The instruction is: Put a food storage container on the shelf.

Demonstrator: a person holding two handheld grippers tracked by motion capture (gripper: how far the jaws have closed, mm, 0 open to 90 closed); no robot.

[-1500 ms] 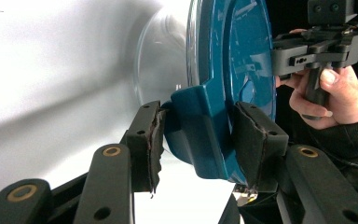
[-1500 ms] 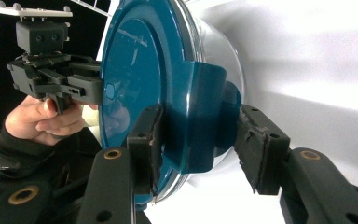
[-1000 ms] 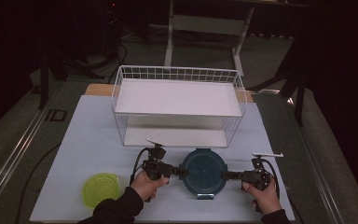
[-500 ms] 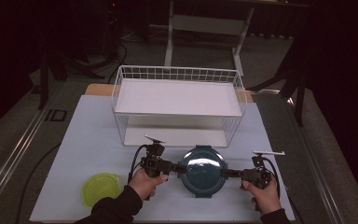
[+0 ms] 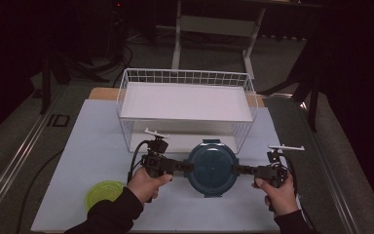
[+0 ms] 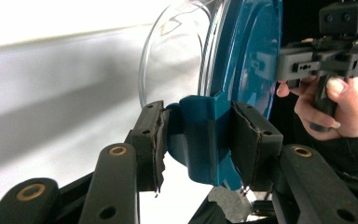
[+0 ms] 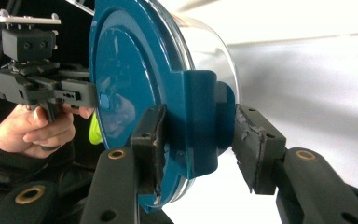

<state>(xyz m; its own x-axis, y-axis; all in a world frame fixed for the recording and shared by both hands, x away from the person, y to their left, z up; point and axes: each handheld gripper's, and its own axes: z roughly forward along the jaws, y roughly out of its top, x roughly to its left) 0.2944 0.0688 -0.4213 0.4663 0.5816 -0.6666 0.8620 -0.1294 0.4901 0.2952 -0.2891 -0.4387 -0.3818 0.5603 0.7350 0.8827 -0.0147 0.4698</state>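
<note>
I am holding the left tongs [image 5: 185, 167] and the right tongs [image 5: 238, 169] level with each other, one on each side of the round container [image 5: 211, 167]. Each pair is clamped on one of the container's teal latch tabs. In the left gripper view, the pads are pressing the left tab [image 6: 204, 140] from both faces; in the right gripper view, the near pad is seated on the right tab [image 7: 200, 126], while the far pad appears to stand a little off its back face, so I am judging that grip the weaker one.

The container has a clear bowl under a teal lid [image 7: 130, 93]. It is sitting just in front of the white wire basket [image 5: 187, 78], near the front middle of the bench [image 5: 97, 141]. Whether its base is touching the bench I cannot tell.

To carry out the two-handed carry well:

1. I am keeping both tongs squeezed evenly, so neither tab slips.
2. I am moving both hands together, keeping the lid flat.
3. I am watching the basket rim ahead; the container needs to pass clear of the wire.

A yellow-green bowl [image 5: 103, 193] is resting well apart at the near left.
</note>
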